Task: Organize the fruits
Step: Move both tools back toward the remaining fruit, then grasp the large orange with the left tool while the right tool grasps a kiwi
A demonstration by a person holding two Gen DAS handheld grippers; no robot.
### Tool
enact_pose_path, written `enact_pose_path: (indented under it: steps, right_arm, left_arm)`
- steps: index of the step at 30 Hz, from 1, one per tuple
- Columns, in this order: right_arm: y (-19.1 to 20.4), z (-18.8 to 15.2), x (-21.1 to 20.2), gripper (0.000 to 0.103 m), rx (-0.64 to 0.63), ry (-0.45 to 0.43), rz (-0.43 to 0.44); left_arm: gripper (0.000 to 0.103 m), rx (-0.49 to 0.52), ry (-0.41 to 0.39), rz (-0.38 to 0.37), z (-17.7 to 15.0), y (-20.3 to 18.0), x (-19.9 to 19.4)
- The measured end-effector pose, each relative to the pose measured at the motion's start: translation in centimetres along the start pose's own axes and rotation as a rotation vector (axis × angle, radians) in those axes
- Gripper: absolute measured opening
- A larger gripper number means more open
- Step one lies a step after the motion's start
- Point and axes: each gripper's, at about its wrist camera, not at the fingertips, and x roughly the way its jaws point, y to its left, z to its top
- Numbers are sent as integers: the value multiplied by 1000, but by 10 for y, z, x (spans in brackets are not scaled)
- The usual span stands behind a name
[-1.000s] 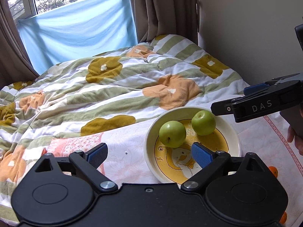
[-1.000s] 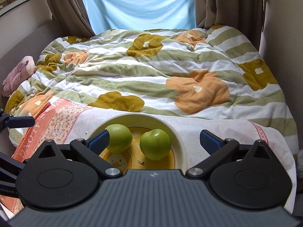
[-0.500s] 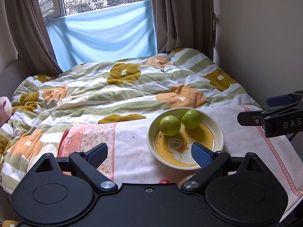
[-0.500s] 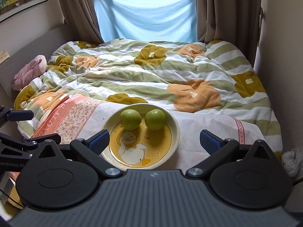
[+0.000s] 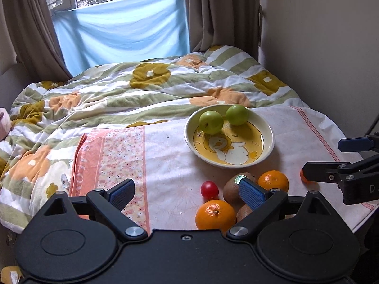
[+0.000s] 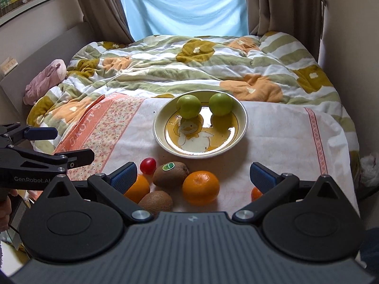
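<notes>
Both grippers empty, jaws spread wide: left gripper [image 5: 187, 191], right gripper [image 6: 193, 174]. Each hangs over the near edge of the cloth-covered tabletop [image 6: 284, 137].

Loose fruit, nearest first, right wrist view: a kiwi [image 6: 155, 201] partly under my gripper body, an orange [image 6: 138, 190] behind the left finger, a larger orange [image 6: 200, 187] in the clear, a stickered kiwi [image 6: 171, 170], a small red fruit [image 6: 148, 165], probably a cherry tomato. A small orange fruit [image 6: 255, 193] peeks out beside the right finger; mostly hidden, so I cannot size it up.

Beyond them, the duck-print bowl [image 6: 241, 127] holds two green apples [image 6: 188, 106] [image 6: 221, 104] at its far side. The near half of the bowl is bare.

Step in hand, as I judge it: pick a loose fruit and carry it to the bowl. The larger orange sits between my right jaws' line and has open cloth to its right, so I would take it first, closing across its widest part. The stickered kiwi is just beside it; coming in from the right avoids a nudge.

Room: the near edge is close under the fruit cluster, so anything that rolls toward me could drop. The right side of the cloth is open. The left gripper [image 6: 78, 157] flanks the cluster on the left; keep lanes apart. Behind the bowl lies the rumpled quilt [image 6: 189, 71].
</notes>
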Motion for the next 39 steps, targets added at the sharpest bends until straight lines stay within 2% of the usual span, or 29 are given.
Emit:
enact_pose_path:
  steps: [5, 13, 19, 27, 29, 36, 38, 39]
  right_arm:
    - [13, -15, 8, 103, 115, 11, -65]
    - [35, -39, 36, 103, 286, 54, -215]
    - [45, -59, 59, 103, 363, 97, -271]
    - [55, -70, 72, 103, 414, 107, -310]
    - [53, -71, 73, 103, 432, 110, -313]
    - [54, -70, 75, 103, 429, 118, -322]
    - [54, -70, 77, 103, 426, 121, -319]
    - [54, -70, 78, 103, 426, 122, -316]
  left_arm:
    - [97, 97, 12, -97, -8, 12, 11]
    - [95, 326, 48, -248, -31, 13, 48]
    - [92, 496, 80, -326, -49, 5, 81]
    - [88, 588, 67, -387, -55, -5, 103]
    - [82, 602, 66, -400, -54, -7, 106]
    - [75, 635, 83, -433, -57, -12, 116]
    - [68, 629, 96, -446, -57, -14, 119]
    - [68, 629, 95, -442, -57, -15, 120]
